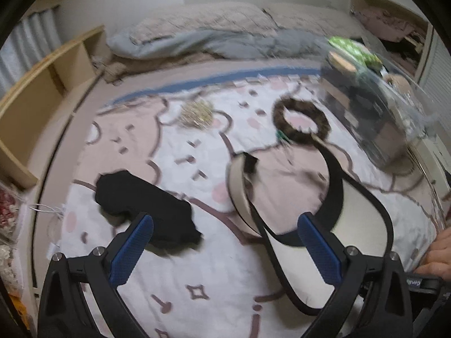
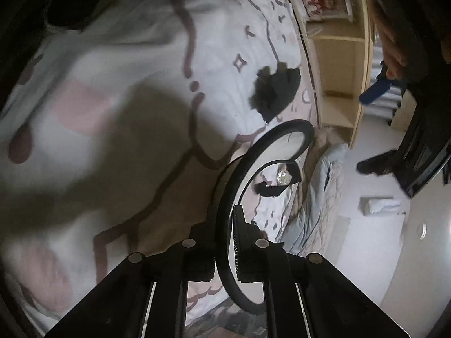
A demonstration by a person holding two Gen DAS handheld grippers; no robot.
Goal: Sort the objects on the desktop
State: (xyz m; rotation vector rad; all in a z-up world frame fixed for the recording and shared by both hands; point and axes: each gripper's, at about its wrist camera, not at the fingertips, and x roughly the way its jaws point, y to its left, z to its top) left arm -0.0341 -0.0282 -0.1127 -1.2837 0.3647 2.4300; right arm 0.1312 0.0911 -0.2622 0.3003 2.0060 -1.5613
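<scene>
patterned rug [image 1: 197,304], rumpled bedding [image 1: 214,39], wooden shelf [image 1: 50,84], pale walls.

The left gripper [image 1: 225,233] is a black frame with two fingers [image 1: 132,250] faced in blue, finely ribbed pads, and round silver screws [image 1: 97,251] sit at its linkage joints. The right gripper [image 2: 225,242] is black throughout, with dull round screw heads [image 2: 188,243] across its arms and pale edges along the struts. A bare hand [image 1: 439,256] grips a black handle bearing white lettering.
</scene>
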